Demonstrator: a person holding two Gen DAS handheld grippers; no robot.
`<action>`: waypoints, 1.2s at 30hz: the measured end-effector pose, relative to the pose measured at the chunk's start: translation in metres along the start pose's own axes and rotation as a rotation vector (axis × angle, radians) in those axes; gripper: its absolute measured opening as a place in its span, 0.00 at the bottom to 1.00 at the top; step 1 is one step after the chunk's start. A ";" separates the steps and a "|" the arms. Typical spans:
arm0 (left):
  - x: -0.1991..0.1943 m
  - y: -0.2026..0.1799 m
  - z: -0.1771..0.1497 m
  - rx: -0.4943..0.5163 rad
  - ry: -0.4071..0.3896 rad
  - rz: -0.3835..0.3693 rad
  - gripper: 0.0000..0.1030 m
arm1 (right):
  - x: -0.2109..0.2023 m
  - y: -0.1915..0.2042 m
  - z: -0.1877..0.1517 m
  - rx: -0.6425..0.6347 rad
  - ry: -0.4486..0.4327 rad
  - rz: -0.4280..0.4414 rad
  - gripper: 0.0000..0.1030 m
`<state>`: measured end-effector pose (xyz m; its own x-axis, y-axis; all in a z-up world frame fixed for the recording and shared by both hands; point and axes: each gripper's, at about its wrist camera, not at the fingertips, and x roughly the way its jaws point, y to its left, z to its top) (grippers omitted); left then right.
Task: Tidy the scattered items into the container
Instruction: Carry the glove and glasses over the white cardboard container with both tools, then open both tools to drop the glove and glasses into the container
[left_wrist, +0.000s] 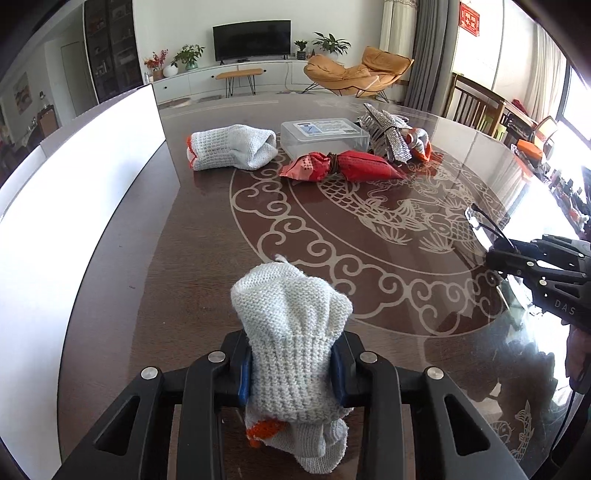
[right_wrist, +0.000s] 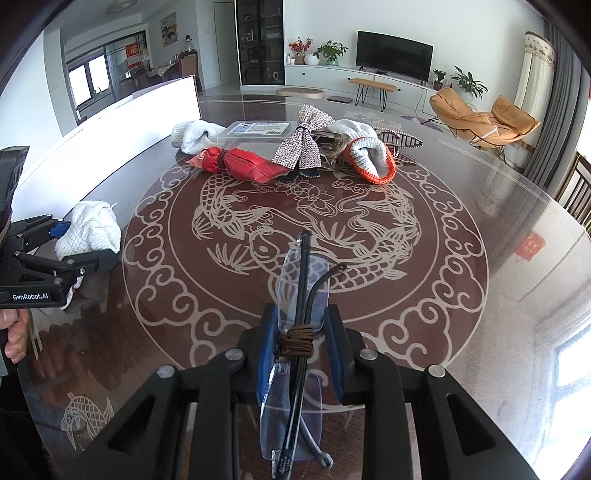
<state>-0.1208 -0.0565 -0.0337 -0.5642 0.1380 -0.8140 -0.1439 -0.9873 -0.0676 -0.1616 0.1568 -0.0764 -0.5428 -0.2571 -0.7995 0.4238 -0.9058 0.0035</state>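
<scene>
L gripper (left_wrist: 291, 369) clamped on white knit glove (left_wrist: 291, 325), low over table (left_wrist: 177, 258), near white container (left_wrist: 74, 206) wall at table's L edge. R gripper (right_wrist: 301, 347) pinching folded clear glasses (right_wrist: 301, 295) w/ brown cord round them. Far side of table: 2nd glove (left_wrist: 229, 147), red packet (left_wrist: 343, 166), clear plastic box (left_wrist: 325, 134), sparkly bow (right_wrist: 303, 147), orange-cuffed glove (right_wrist: 369, 151).

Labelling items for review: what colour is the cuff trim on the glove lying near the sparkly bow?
Orange-red trim on the glove, clearest in the right wrist view.
</scene>
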 end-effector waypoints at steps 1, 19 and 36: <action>-0.001 0.002 0.000 -0.022 0.001 -0.048 0.30 | -0.002 -0.001 0.002 0.022 0.006 0.023 0.25; -0.138 0.082 0.000 -0.117 -0.053 -0.150 0.30 | -0.063 0.124 0.058 -0.036 0.010 0.316 0.25; -0.063 0.364 0.079 -0.384 0.063 0.201 0.30 | 0.088 0.371 0.291 -0.220 0.041 0.465 0.26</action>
<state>-0.2017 -0.4181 0.0390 -0.4979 -0.0530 -0.8656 0.2827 -0.9535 -0.1042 -0.2632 -0.3002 0.0296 -0.2338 -0.5985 -0.7662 0.7588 -0.6051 0.2411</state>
